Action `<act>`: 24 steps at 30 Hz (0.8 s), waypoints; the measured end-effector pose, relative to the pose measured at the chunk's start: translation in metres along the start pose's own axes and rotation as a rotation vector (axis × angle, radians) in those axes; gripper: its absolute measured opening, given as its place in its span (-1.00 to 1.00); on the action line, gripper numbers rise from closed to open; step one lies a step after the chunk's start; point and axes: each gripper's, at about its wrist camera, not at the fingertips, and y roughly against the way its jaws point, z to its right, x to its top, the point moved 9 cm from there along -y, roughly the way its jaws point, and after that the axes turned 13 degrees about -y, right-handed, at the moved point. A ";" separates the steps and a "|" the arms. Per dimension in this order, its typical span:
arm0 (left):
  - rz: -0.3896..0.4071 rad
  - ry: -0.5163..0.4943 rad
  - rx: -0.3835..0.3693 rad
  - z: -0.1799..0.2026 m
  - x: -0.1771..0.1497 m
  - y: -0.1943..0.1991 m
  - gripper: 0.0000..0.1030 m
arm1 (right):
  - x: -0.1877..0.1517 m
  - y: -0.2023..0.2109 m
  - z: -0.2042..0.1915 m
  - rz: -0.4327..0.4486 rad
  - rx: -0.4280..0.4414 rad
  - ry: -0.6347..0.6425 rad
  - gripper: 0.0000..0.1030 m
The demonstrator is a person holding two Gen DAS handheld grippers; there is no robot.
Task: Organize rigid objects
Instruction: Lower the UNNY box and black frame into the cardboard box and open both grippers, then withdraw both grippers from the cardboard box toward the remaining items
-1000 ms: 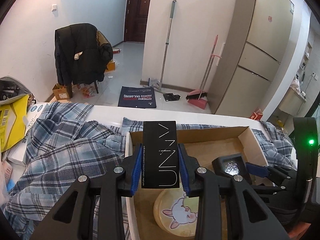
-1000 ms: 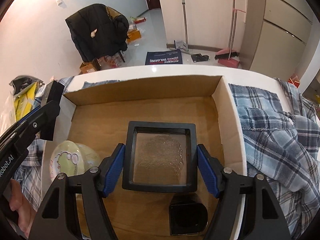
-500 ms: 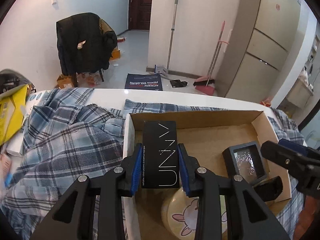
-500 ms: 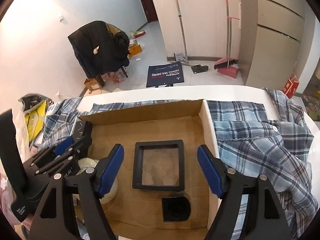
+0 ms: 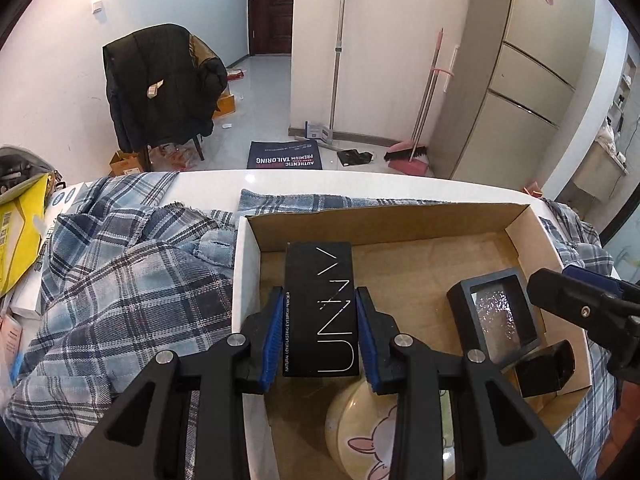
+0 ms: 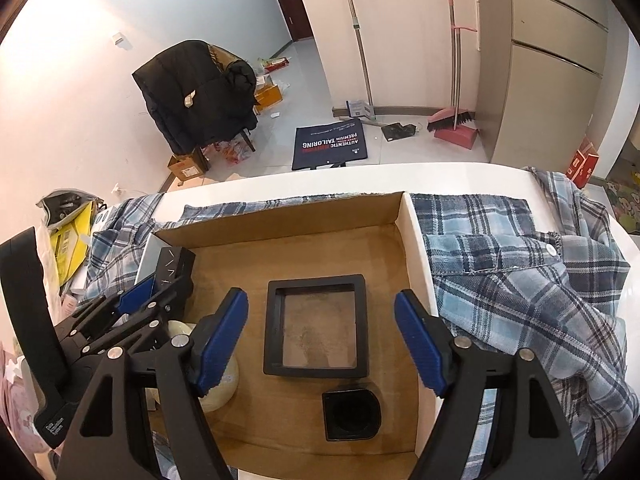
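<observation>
The cardboard box rests on the plaid cloth. Above its left end, the left gripper clamps the black carton across its long sides; likely light, stiff, crushable. The right gripper hangs released over the square frame.

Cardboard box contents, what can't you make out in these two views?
- Round cream container: left wrist view, cut by the bottom edge; right wrist view, behind the right gripper finger.
- Small black cup: inside too dark.
- Black UNNY box in the left gripper: underside hidden.
</observation>
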 end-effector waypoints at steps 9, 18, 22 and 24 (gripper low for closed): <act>0.024 0.026 -0.017 -0.006 0.005 0.008 0.25 | 0.009 0.014 0.008 0.069 -0.043 -0.025 0.45; 0.273 0.029 0.043 -0.015 0.041 0.121 0.59 | 0.017 0.074 -0.001 0.191 -0.062 -0.018 0.45; 0.405 0.030 0.058 -0.019 0.048 0.194 0.67 | 0.004 0.114 -0.013 0.245 -0.037 0.025 0.45; 0.463 0.004 0.072 -0.019 0.044 0.223 0.69 | -0.005 0.137 -0.016 0.280 -0.028 0.039 0.45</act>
